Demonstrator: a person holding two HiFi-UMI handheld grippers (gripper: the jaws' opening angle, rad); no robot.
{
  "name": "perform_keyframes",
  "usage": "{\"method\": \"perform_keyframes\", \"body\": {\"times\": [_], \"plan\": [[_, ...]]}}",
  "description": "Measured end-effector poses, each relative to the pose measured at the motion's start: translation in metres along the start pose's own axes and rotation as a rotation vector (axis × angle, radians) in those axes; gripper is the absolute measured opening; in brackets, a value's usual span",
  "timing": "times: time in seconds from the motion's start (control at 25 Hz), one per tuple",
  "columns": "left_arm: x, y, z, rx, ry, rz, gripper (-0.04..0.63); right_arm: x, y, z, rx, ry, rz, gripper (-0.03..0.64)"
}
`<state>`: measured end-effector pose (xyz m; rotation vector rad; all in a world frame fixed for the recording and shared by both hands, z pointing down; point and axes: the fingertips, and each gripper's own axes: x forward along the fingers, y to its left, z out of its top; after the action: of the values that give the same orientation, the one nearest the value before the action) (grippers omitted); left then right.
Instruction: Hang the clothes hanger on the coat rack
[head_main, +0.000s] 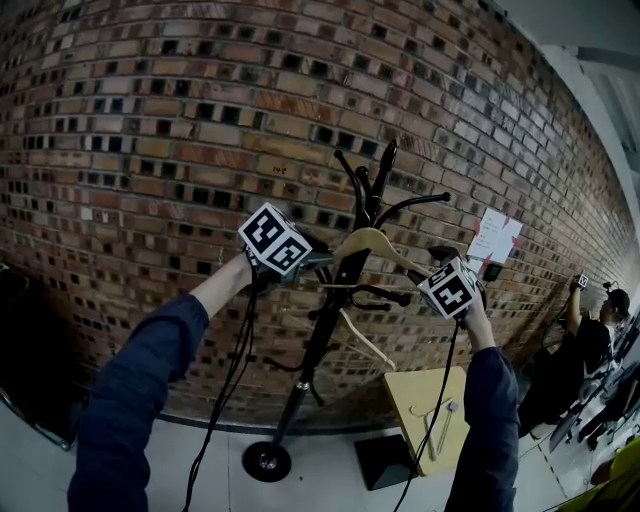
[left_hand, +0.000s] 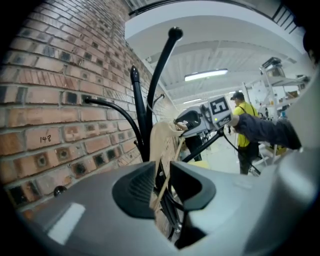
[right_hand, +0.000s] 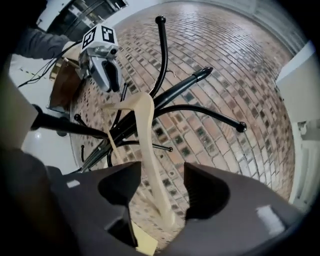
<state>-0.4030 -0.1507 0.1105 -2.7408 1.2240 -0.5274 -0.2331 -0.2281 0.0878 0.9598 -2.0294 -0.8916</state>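
A pale wooden clothes hanger (head_main: 370, 242) hangs level against the upper part of the black coat rack (head_main: 335, 300), which stands before a brick wall. My left gripper (head_main: 318, 260) holds the hanger's left end. In the left gripper view that gripper (left_hand: 162, 182) has its pads pressed on the hanger's thin wood (left_hand: 162, 140). My right gripper (head_main: 428, 268) is at the hanger's right end. In the right gripper view my right gripper (right_hand: 162, 185) stands wide open. The hanger's arm (right_hand: 145, 125) runs between the pads with gaps on both sides.
The coat rack's curved pegs (right_hand: 210, 112) stick out around the hanger, and its round base (head_main: 265, 460) sits on the floor. A small yellowish table (head_main: 425, 400) with another hanger on it and a black box (head_main: 385, 460) stand to the right. A person (head_main: 590, 345) is at the far right.
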Motion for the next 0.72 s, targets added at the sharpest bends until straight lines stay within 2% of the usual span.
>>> {"method": "perform_keyframes", "body": {"times": [0.24,0.36,0.44,0.52,0.6,0.72], "plan": [[-0.005,-0.004,-0.009,-0.001,-0.007,-0.005,0.095,-0.028,-0.013,-0.004,0.134,-0.116,-0.041,0.272],[-0.017,-0.012,-0.01,0.006,-0.036,-0.002,0.094,-0.053,-0.009,0.005,0.145,-0.19,-0.076,0.246],[-0.03,-0.022,-0.011,0.048,-0.061,0.023,0.082,-0.075,-0.003,0.008,0.147,-0.242,-0.113,0.226],[-0.045,-0.036,-0.014,0.093,-0.096,0.053,0.071,-0.097,0.007,0.008,0.163,-0.296,-0.15,0.171],[-0.059,-0.054,-0.02,0.107,-0.143,0.062,0.051,-0.117,0.023,0.005,0.186,-0.348,-0.174,0.154],[-0.07,-0.087,-0.042,0.092,-0.205,0.034,0.049,-0.141,0.067,0.0,0.23,-0.41,-0.157,0.15]]}}
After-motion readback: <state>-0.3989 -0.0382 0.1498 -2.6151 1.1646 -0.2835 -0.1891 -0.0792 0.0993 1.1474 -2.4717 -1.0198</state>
